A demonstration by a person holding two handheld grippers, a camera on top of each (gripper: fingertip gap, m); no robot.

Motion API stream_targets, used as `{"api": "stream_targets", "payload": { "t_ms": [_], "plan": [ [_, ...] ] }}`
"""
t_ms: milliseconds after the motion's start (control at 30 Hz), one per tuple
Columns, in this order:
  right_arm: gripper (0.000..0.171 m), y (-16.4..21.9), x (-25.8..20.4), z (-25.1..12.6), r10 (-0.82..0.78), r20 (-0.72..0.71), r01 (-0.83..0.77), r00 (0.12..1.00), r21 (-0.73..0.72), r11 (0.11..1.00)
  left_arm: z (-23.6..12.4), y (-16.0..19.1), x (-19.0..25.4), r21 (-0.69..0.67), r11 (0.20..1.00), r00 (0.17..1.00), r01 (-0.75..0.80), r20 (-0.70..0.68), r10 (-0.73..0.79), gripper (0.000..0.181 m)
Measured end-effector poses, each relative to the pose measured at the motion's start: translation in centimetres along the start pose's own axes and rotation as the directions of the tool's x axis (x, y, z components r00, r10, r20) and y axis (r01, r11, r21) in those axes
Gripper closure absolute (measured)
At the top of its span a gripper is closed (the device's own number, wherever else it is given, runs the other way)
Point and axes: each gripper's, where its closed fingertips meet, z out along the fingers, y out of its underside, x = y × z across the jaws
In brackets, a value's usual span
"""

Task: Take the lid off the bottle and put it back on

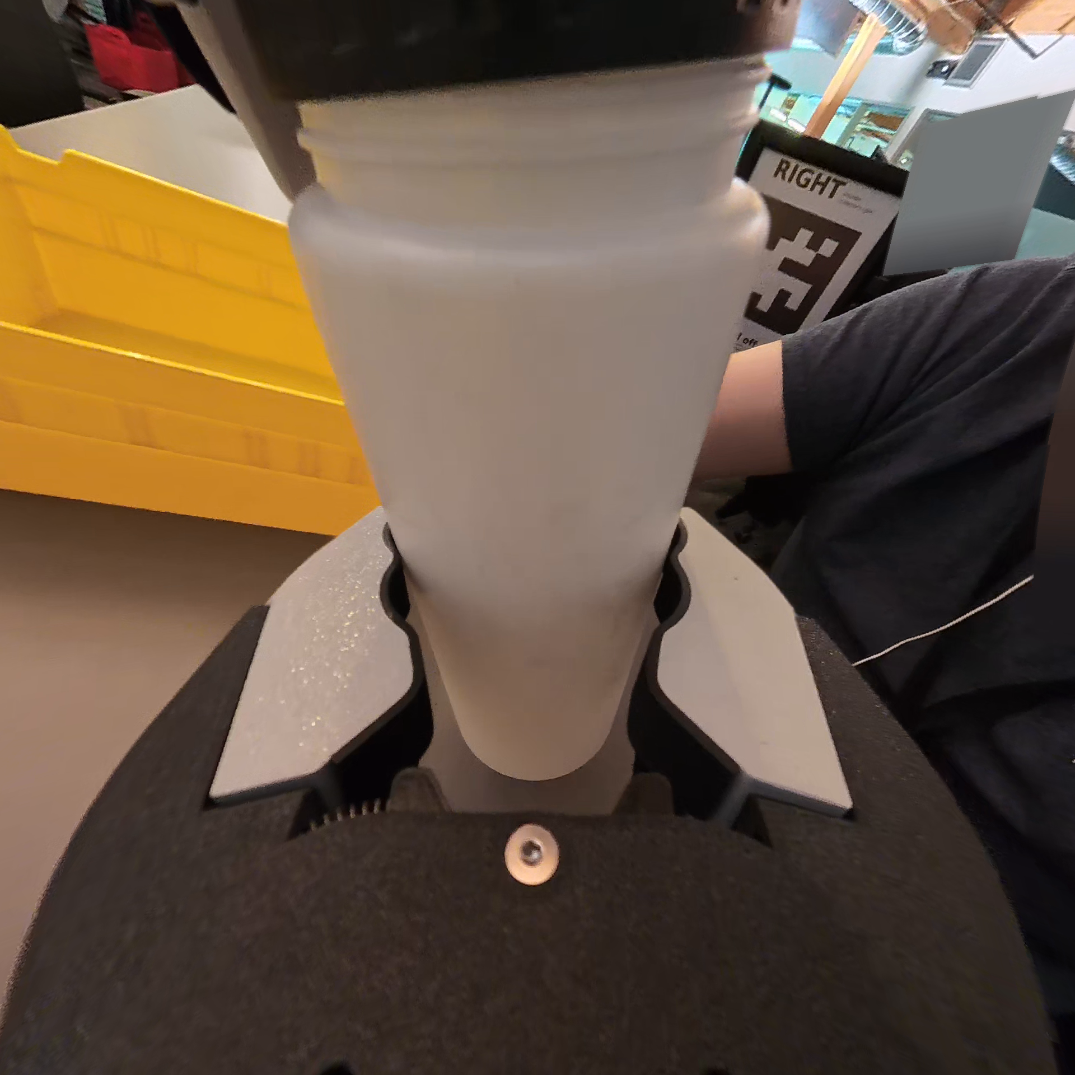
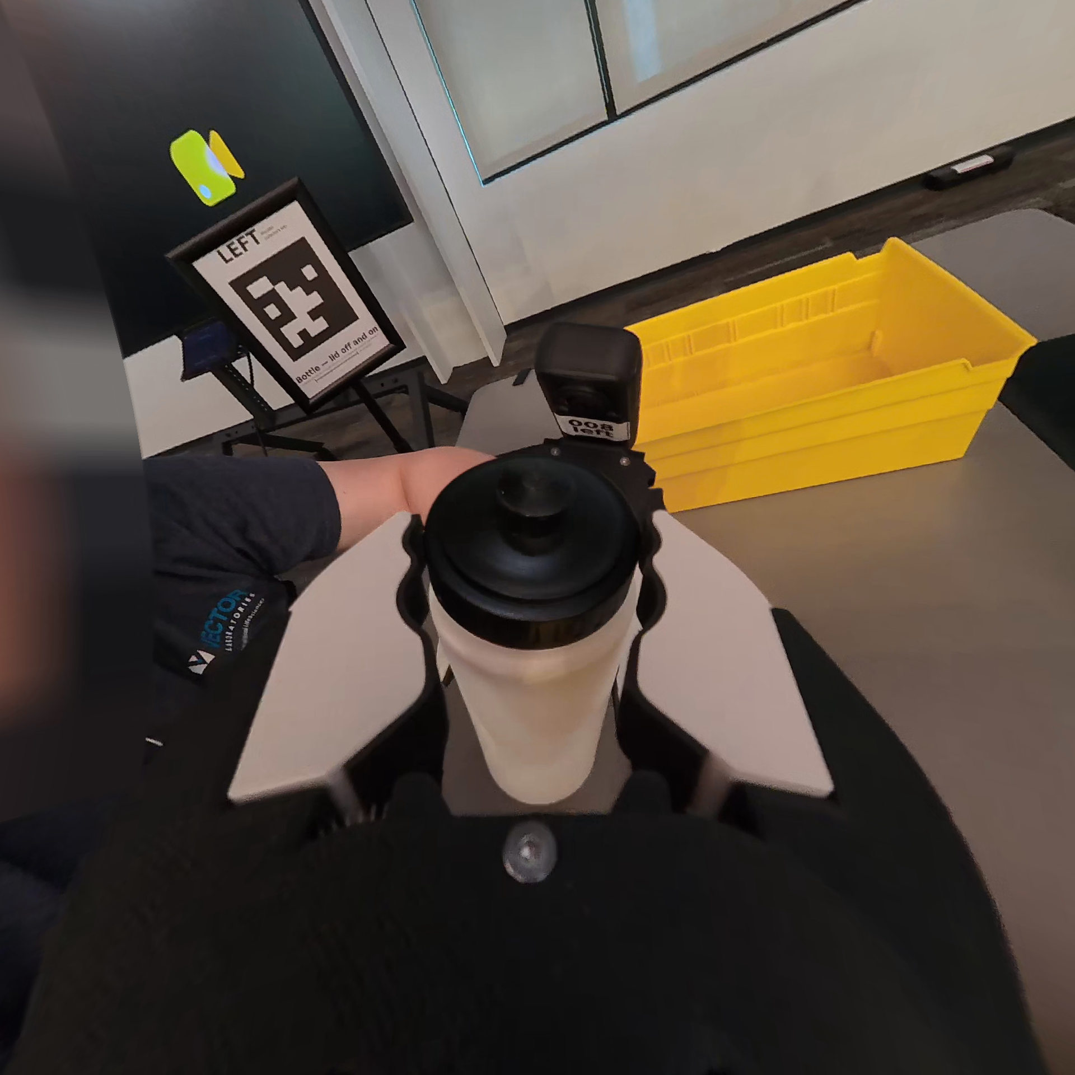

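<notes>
Above the grey bench (image 2: 872, 611), beside a yellow bin (image 2: 814, 395), the left claw (image 1: 532, 587) clamps the white bottle (image 1: 523, 378) to steady its body, while the right claw (image 2: 532, 573) closes on the black lid (image 2: 532, 552), apparently for twisting.

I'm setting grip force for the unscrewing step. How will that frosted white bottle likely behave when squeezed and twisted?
The bottle looks like thin translucent plastic, so it may flex under a hard squeeze. No liquid is visible inside, so it is probably light. Its smooth tapered wall could slip in the left hand-held gripper while the right hand-held gripper turns the black lid.
</notes>
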Motion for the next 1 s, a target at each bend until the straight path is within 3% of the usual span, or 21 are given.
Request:
{"api": "stream_targets", "payload": {
  "t_ms": [300, 733, 1000],
  "plan": [
    [0.1, 1.0, -0.6, -0.2, -0.062, 0.002, 0.062, 0.998, -0.08, 0.995, 0.6, 1.0, 0.5, -0.056, 0.998, 0.999, 0.007, -0.031, -0.009, 0.096],
    [0.1, -1.5, -0.4, -0.3, -0.039, 0.003, 0.039, 0.999, 0.088, 0.995, -0.1, -0.3, 0.5, 0.017, 1.0, 0.999, 0.004, -0.035, -0.003, 0.096],
    [0.1, -1.2, -0.3, -0.2, -0.031, 0.003, 0.03, 1.0, 0.074, 0.997, -0.5, -0.8, 0.3, 0.044, 0.999, 1.0, 0.003, -0.021, -0.002, 0.096]
  ]
}}
